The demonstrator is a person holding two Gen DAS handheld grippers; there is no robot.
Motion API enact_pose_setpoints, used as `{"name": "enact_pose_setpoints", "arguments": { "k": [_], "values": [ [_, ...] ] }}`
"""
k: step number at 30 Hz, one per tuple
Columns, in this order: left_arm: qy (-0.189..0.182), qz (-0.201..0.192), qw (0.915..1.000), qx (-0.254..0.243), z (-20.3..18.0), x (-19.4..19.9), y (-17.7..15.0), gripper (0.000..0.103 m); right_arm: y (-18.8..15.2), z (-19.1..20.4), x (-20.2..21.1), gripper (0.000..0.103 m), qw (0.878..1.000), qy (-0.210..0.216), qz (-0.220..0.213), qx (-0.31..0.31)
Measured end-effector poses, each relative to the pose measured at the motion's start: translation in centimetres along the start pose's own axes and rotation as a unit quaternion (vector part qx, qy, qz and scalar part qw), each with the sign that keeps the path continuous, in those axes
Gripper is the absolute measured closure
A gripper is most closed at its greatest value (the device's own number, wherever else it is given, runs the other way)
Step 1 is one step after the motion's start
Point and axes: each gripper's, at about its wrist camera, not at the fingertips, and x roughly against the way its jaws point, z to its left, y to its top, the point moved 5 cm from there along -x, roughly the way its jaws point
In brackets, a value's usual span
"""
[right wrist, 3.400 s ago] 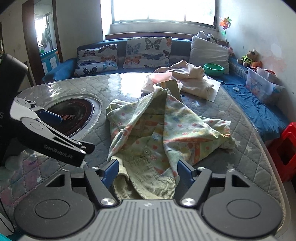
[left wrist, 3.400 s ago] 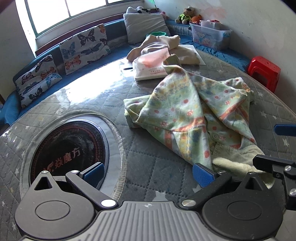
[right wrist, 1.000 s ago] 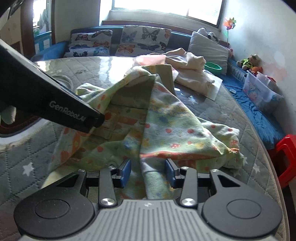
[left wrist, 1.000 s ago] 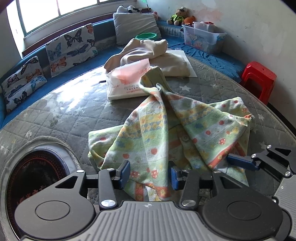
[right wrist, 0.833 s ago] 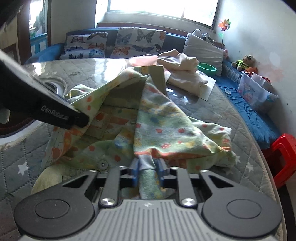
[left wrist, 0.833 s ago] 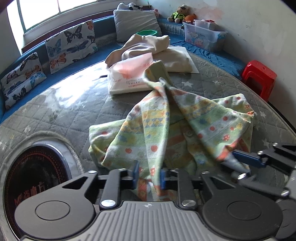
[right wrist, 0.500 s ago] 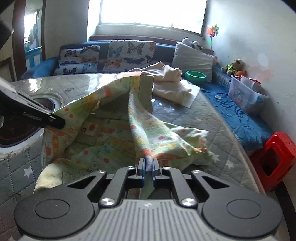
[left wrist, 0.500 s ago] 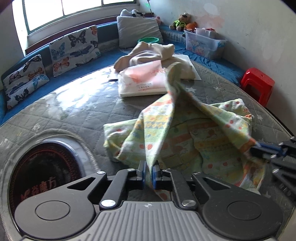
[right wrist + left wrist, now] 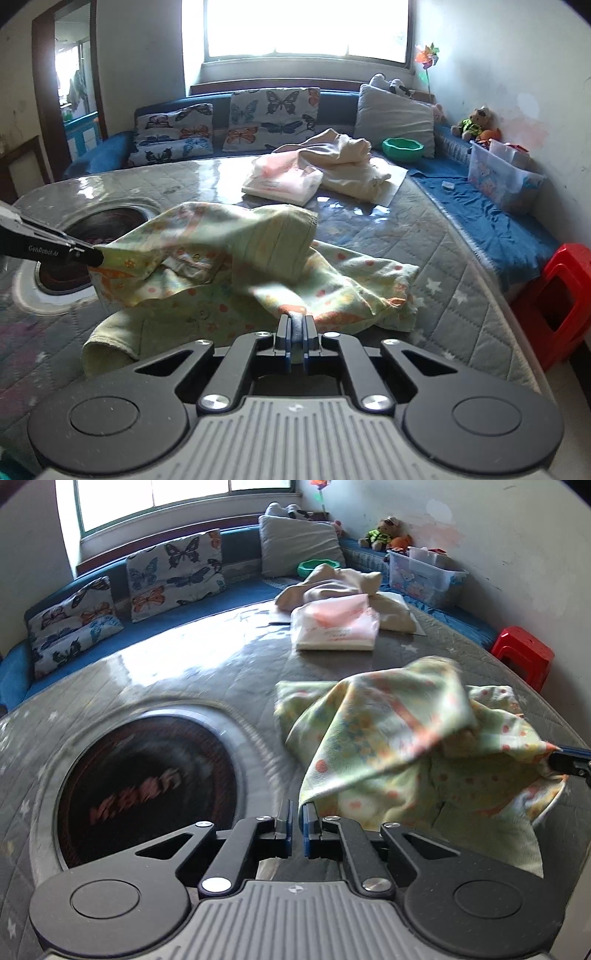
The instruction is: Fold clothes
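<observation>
Now my left gripper (image 9: 294, 821) and right gripper (image 9: 294, 330) each pinch an edge of the printed baby garment (image 9: 236, 258), stretched left-to-right between them above the quilted table's (image 9: 424, 236) near edge.

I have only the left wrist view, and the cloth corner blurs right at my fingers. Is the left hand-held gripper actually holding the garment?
Observer: Yes. The right wrist view shows the left hand-held gripper pinching the floral garment by its edge.
Operator: I see only the tip of the right one. Is it gripping?
Observer: The right hand-held gripper is shut on a fold of the cloth.
Operator: Is the garment clear of the table?
Observer: Only partly. The span between the grippers is lifted, but the ribbed hem lies on the table.
</observation>
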Motion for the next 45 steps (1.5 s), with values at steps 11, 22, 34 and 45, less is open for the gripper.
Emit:
{"name": "enact_pose_setpoints", "arguments": {
  "k": [11,22,34,45],
  "values": [
    [-0.015,0.004,0.9994,0.03,3.4,2.4,-2.8,0.096,-0.6,1.8,1.1,0.097,0.999,0.035,0.02,0.015],
    [-0.028,0.017,0.9994,-0.01,-0.1,-3.0,-1.5,0.047,-0.8,1.9,0.8,0.073,0.999,0.023,0.024,0.011],
    [-0.056,0.02,0.9981,0.013,0.7,-3.6,-2.3,0.096,-1.5,1.9,-5.3,0.058,0.998,0.024,0.066,0.0],
    [-0.033,0.02,0.9977,0.055,6.1,2.5,-6.8,0.096,-1.7,9.5,-7.1,0.054,0.988,0.117,0.083,0.064]
  ]
}}
